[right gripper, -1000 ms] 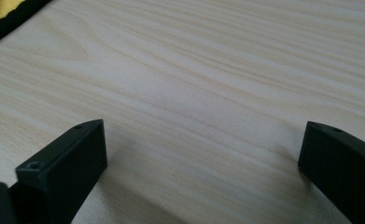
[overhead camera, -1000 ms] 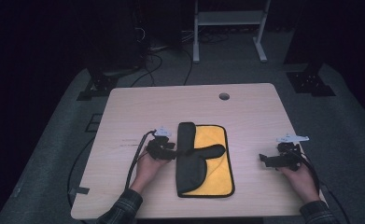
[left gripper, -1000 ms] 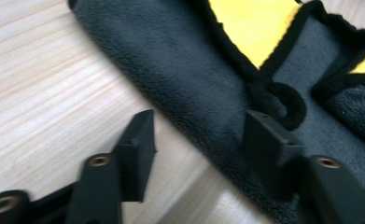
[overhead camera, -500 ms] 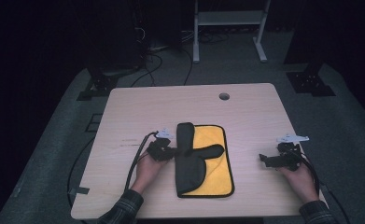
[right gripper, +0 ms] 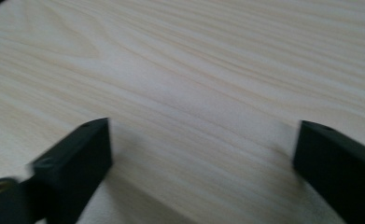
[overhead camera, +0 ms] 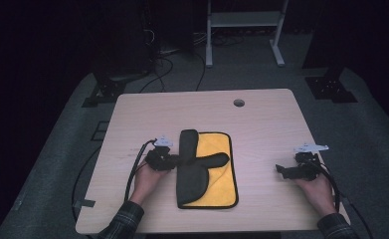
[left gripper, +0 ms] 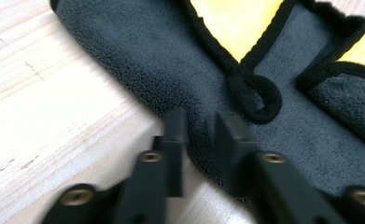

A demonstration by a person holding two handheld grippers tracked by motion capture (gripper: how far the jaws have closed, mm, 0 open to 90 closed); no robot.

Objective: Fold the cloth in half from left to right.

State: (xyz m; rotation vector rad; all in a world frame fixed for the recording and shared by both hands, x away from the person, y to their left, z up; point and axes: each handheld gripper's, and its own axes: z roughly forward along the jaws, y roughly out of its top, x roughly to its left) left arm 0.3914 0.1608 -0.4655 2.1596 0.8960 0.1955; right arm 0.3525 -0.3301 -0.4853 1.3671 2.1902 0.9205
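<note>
The table (overhead camera: pixel 261 119) takes the middle of the high view, and the cloth (overhead camera: pixel 217 186) lies on it a little left of the centre, in the lower half of the frame. One part of the cloth is folded over and lies on top of its left side. The left gripper (overhead camera: pixel 168 160) is at the left edge of the cloth, touching it, with the left hand (overhead camera: pixel 147 179) below it. The right gripper (overhead camera: pixel 284 170) rests on the table near the right edge, well apart from the cloth, with the right hand (overhead camera: pixel 319 191) at its lower right. A small hole (overhead camera: pixel 239 103) sits in the table above the cloth, near the far edge. Behind the table, at the top of the frame, a stand (overhead camera: pixel 244 20) is on the floor.
</note>
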